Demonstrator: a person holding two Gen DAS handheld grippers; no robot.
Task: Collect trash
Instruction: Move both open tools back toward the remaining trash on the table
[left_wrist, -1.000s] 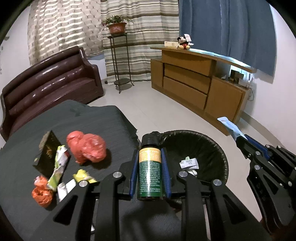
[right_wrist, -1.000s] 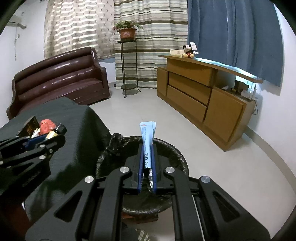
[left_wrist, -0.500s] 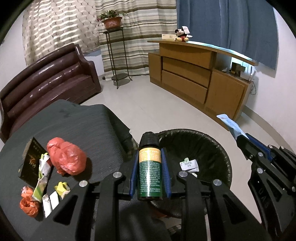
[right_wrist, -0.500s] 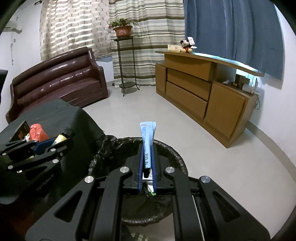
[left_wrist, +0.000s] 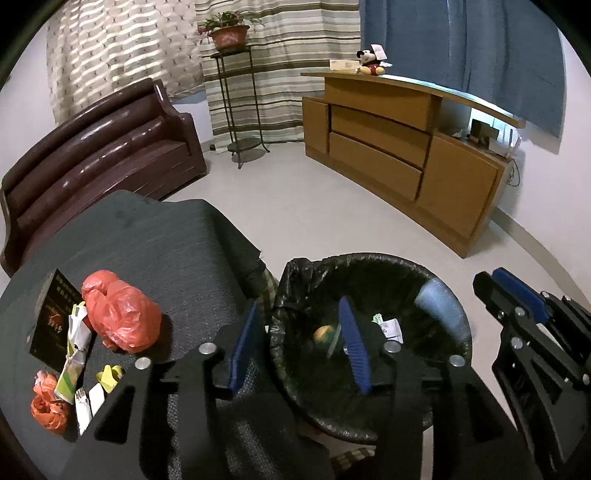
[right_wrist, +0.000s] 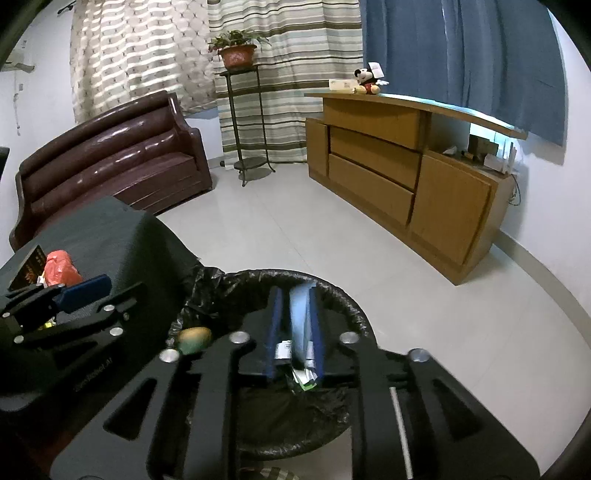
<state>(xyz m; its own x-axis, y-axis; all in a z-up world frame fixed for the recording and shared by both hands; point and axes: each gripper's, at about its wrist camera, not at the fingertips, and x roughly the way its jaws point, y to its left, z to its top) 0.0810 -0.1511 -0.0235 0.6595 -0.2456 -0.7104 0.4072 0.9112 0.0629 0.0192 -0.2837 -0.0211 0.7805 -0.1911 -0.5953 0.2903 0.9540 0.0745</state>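
A black-lined trash bin (left_wrist: 439, 273) stands on the floor beside the dark table. My left gripper (left_wrist: 299, 325) is open over the bin's left rim, and the green spray can (left_wrist: 324, 334) is a blur falling inside it. My right gripper (right_wrist: 295, 314) is open over the bin (right_wrist: 347, 306); the pale blue wrapper (right_wrist: 300, 314) is blurred between its fingers, dropping. On the table lie a red plastic bag (left_wrist: 122, 317), a small orange bag (left_wrist: 48, 406), a black packet (left_wrist: 51, 321) and several small wrappers (left_wrist: 74, 354).
The dark cloth-covered table (left_wrist: 147, 243) fills the left. A brown sofa (left_wrist: 99, 155), a plant stand (left_wrist: 240, 110) and a wooden cabinet (left_wrist: 399, 147) stand further off on the tiled floor. Paper scraps (left_wrist: 388, 326) lie in the bin.
Both grippers opened. The green can left my left gripper and the blue wrapper left my right gripper; both are dropping into the bin.
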